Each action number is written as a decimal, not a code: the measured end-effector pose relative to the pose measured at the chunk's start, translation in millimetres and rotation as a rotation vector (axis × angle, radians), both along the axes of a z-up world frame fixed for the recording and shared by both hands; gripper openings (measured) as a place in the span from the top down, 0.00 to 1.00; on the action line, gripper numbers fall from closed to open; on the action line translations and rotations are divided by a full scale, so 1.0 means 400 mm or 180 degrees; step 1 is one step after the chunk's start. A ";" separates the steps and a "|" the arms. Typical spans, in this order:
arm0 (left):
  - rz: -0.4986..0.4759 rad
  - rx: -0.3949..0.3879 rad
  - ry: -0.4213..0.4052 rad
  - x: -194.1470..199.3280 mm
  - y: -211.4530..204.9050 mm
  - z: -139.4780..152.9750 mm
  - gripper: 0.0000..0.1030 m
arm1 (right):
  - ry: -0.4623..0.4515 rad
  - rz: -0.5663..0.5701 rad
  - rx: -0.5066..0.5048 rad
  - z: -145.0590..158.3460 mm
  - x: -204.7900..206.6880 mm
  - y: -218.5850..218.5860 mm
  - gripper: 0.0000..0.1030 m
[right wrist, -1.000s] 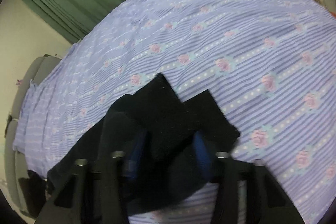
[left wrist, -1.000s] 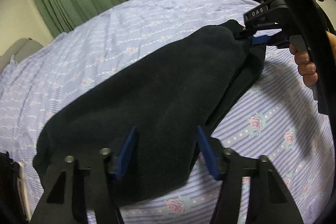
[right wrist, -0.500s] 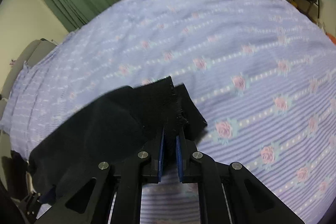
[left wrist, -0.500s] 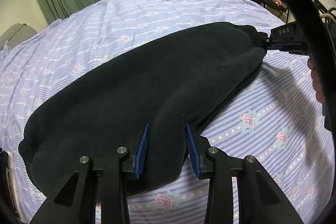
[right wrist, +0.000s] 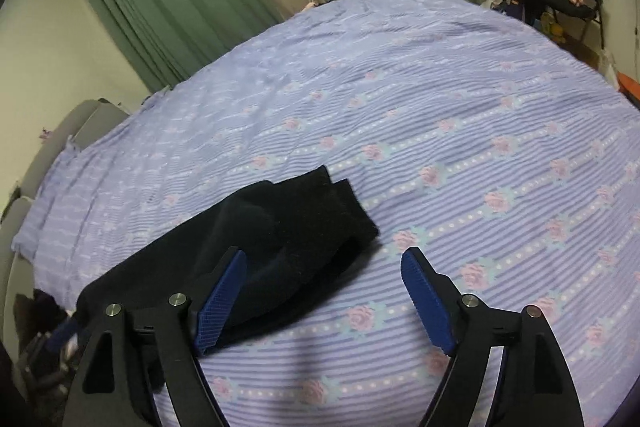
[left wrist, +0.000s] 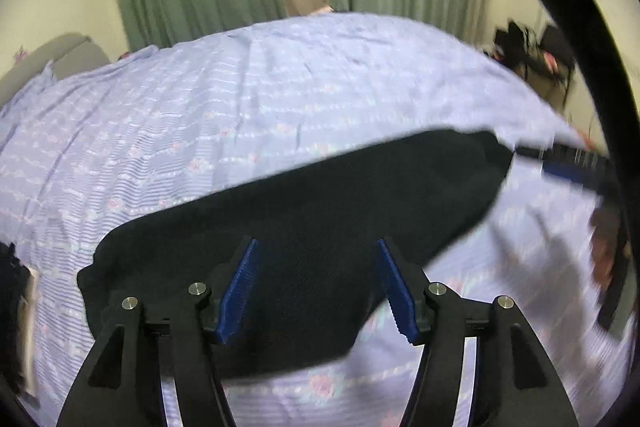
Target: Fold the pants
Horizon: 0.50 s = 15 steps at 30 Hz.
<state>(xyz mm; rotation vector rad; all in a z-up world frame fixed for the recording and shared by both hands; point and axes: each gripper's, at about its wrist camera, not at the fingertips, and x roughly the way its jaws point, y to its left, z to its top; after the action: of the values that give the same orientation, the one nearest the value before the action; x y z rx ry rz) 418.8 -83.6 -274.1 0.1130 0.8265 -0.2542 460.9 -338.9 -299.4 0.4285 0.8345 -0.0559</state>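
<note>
Item: black pants (left wrist: pixel 320 211), folded lengthwise, lying across the floral bed (right wrist: pixel 440 99). Soft, limp, thick knit; likely light, drapes readily. Take hold at the layered hem corners or waistband edge. Left gripper (left wrist: pixel 318 287) and right gripper (right wrist: pixel 324 291): fingers apart, holding nothing.

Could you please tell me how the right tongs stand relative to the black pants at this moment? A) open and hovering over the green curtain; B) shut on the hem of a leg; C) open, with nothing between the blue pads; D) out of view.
C: in the right wrist view the right tongs stand wide open, the blue pads apart, and the black pants lie free on the bedsheet.
</note>
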 end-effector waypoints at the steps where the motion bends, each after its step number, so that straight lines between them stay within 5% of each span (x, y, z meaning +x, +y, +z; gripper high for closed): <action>1: 0.0026 -0.0070 0.0027 0.019 -0.001 -0.002 0.44 | 0.0032 -0.0014 0.0049 -0.010 0.008 -0.003 0.22; 8: 0.0049 -0.0384 0.0242 0.136 -0.074 -0.060 0.70 | 0.0135 -0.0176 0.0826 -0.102 0.066 -0.042 0.22; 15: 0.0500 -0.0382 0.0734 0.186 -0.037 -0.192 0.95 | 0.0196 -0.0192 0.1123 -0.160 0.102 -0.066 0.22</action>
<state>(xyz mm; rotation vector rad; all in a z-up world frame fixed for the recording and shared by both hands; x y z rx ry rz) 493.4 -98.5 -350.9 -0.0956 1.0414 -0.1698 501.8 -365.4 -363.4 0.7872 0.8947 0.0232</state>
